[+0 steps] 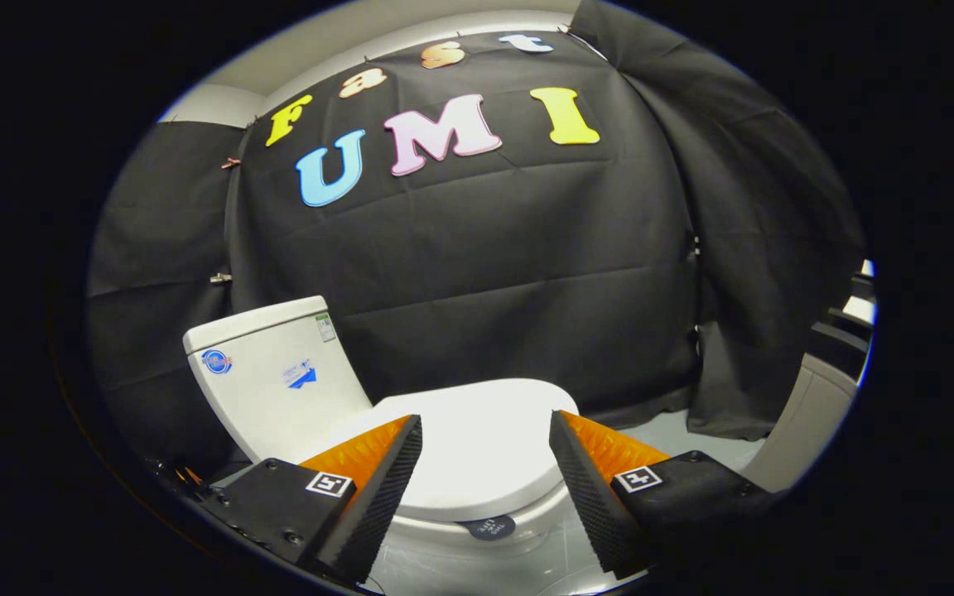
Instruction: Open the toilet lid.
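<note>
Black cloth wall behind tank; closed toilet lid just ahead of wide-open, empty claw.

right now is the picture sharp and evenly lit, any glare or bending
Gripper view: fisheye bends the cloth wall and tank; the closed toilet lid is brightly lit but keeps its shape; the open gripper fingers look sharp; the corners fall dark.

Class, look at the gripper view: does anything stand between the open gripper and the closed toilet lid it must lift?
Nothing visible does. The gripper is open, and the closed toilet lid shows directly between and just beyond its fingers, with no object in the gap.
</note>
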A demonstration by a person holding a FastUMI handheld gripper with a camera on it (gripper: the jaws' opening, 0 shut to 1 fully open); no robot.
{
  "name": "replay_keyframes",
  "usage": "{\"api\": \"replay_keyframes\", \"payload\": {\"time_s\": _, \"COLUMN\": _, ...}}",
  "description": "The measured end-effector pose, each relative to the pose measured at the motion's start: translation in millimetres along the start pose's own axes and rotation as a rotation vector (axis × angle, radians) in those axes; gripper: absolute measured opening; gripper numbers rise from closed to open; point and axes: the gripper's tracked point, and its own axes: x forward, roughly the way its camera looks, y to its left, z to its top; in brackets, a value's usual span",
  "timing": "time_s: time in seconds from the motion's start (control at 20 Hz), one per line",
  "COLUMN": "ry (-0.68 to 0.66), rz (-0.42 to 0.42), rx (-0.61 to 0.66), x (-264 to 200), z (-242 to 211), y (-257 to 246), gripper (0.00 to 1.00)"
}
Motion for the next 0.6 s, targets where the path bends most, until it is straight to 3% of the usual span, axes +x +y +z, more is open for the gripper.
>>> {"api": "replay_keyframes", "payload": {"time_s": 0.3, "ry": 0.12, "rz": -0.077, "rx": 0.034, "x": 4, "z": -50, "y": -36, "gripper": 0.99}}
{"api": "replay_keyframes", "payload": {"time_s": 0.6, "ry": 0.218, "rz": -0.079, "rx": 0.045, "x": 6, "z": -90, "y": -48, "gripper": 0.99}}
